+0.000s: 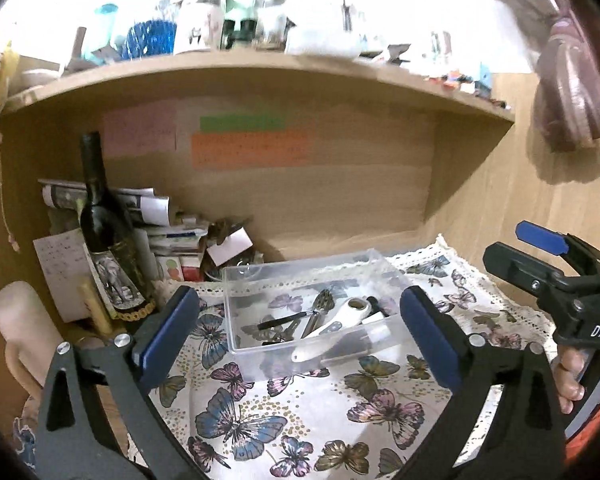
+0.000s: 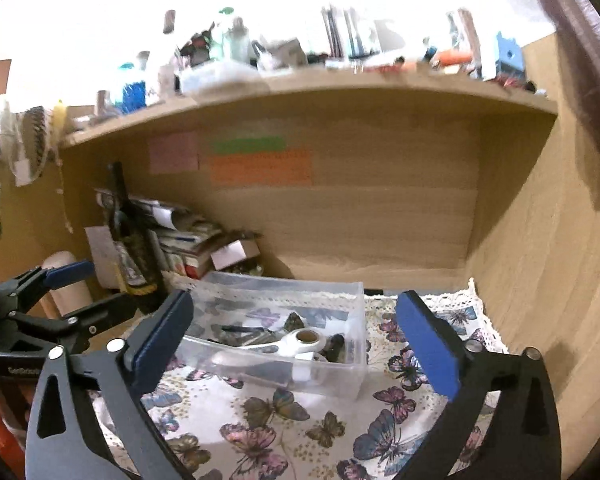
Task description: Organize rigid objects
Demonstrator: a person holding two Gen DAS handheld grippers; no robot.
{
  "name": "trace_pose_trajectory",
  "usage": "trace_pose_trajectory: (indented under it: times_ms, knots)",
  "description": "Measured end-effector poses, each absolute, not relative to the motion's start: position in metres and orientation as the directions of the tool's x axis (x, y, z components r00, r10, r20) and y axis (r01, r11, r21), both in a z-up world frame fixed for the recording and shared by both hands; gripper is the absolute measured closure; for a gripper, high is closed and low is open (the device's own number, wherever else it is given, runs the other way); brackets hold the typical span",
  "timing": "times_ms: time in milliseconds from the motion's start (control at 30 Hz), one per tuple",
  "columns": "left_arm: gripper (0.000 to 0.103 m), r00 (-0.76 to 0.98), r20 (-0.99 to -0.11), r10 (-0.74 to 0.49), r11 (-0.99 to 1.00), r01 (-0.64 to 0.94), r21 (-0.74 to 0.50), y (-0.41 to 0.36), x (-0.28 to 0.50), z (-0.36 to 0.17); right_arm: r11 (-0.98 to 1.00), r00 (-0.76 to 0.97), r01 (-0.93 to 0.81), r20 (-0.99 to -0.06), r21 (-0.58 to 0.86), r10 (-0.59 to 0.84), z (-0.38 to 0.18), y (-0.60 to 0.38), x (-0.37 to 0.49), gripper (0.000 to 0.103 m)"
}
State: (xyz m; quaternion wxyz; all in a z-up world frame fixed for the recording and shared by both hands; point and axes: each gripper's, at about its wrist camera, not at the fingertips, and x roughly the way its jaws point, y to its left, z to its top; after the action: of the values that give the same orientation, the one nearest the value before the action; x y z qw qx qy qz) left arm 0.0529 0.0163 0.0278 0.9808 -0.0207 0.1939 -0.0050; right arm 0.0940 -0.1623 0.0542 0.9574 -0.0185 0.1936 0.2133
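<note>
Butterfly cloth (image 1: 260, 420): clear bin (image 1: 236, 312) ahead of left gripper (image 1: 300, 332), right gripper (image 2: 296, 340), both released.

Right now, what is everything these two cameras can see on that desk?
Plastic box: one, clear, on the cloth, centre.
Small tools in the box: several, too jumbled to count; a white handled one and a black-handled one stand out.
Cloth: one, white with butterflies and a lace edge, covering the desk.
Wine bottle: one, dark, upright at the back left.
Papers and booklets: a stack, mixed colours, behind the bottle.
Sticky notes: three, pink, green, orange, on the back panel.
Shelf: one, wooden, above, crowded with blurred items.
Left tongs: open, blue pads, holding nothing.
Right tongs: open, blue pads, holding nothing.
</note>
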Motion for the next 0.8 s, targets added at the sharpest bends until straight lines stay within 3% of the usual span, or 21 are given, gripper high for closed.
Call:
trace_pose_trajectory:
  times_ms: [800]
  knots:
    - [0.0,0.946,-0.324,-0.021,0.999,0.009,-0.04,0.014,0.025,0.038,0.906,0.856,-0.422,-0.319,0.025,0.407,0.064,-0.166,0.059,0.0]
